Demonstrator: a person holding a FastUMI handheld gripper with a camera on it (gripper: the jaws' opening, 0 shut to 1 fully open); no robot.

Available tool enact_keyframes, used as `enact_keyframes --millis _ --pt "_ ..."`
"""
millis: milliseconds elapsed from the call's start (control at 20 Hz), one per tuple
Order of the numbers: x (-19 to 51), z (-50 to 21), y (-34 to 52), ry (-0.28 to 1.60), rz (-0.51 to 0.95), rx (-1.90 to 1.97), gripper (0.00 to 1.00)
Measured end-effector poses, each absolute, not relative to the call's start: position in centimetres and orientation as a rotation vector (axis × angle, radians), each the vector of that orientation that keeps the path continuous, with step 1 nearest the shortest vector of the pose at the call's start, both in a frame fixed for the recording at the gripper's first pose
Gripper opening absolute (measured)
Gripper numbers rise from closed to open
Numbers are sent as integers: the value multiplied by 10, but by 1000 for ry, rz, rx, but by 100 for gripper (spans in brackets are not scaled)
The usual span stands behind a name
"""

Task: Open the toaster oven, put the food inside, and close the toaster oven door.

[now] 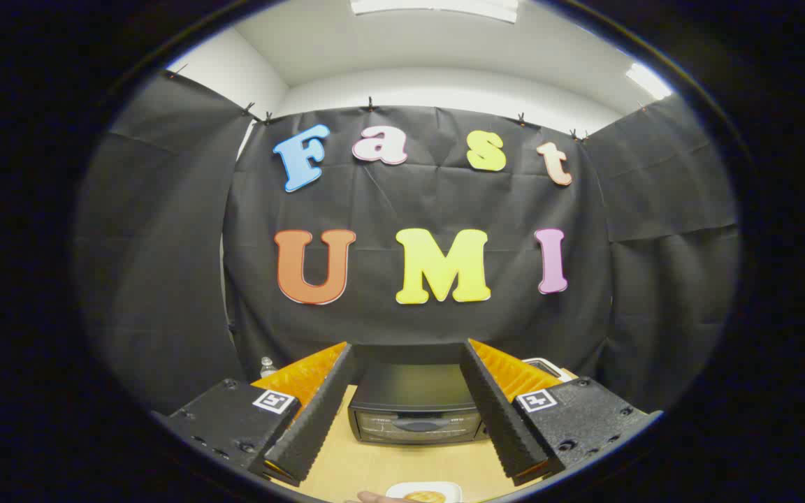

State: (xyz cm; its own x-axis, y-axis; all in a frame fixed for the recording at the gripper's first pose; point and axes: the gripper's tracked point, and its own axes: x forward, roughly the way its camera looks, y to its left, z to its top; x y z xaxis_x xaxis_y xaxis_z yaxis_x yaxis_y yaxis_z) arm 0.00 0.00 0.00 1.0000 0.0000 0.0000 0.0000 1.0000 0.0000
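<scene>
— Fingers first: how many, and what are they at?

— Two fingers (pixel 318 412), black and ribbed, orange on their outer sides. They stand spread wide with nothing between the pads; the gripper (pixel 406 409) holds nothing and touches nothing.

— And the toaster oven?

— One toaster oven (pixel 414 412), black, standing on the wooden counter (pixel 374 461) beyond the fingertips and framed in the gap between the two fingers. Its glass door (pixel 416 426) is shut, with one handle across the front.

— Where is the food?

— One piece of golden-brown food (pixel 425 497) on one white plate (pixel 444 487), on the counter nearer than the oven, low between the finger bases. It is cut off by the edge, so I cannot tell what kind of food it is. One fingertip of a person's hand (pixel 372 497) shows just beside the plate.

— Anything further out?

— One small clear bottle (pixel 267 366) stands past the left finger, against the cloth wall. One pale object (pixel 546 365) peeks out behind the right finger; too hidden to tell what it is. Two square marker tags (pixel 274 401) sit on the gripper's body, one by each finger.
</scene>
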Motion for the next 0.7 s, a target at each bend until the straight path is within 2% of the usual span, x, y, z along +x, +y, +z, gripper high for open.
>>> enact_keyframes --millis 700 --pt "36 -51 -29 141 -55 54 100"
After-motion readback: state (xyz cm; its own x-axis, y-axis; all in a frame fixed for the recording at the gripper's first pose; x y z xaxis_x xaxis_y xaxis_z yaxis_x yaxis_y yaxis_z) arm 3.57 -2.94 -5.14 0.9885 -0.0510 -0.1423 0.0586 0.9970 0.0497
